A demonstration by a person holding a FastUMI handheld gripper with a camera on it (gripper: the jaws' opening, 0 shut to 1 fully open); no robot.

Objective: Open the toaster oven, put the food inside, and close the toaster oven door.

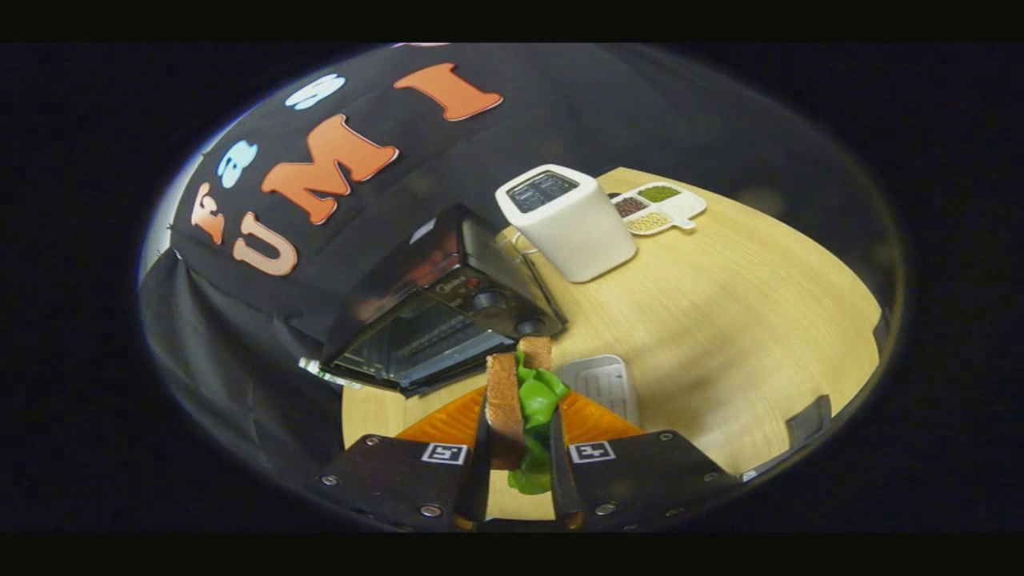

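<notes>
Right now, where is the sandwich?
The sandwich is clamped between the hand-held gripper fingers, above the orange plate, just short of the toaster oven.

Fisheye riding the gripper, looking forward along its fingers [480, 472] — tilted, close above the table [720, 320]

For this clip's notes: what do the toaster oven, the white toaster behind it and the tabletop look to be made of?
The toaster oven looks like glossy black painted metal with a dark glass door, going by its reflections. The white toaster seems matte plastic or coated metal, smooth and seamless. The tabletop looks like pale wood or wood-look laminate, with faint grain. The gripper is shut on the sandwich.
</notes>
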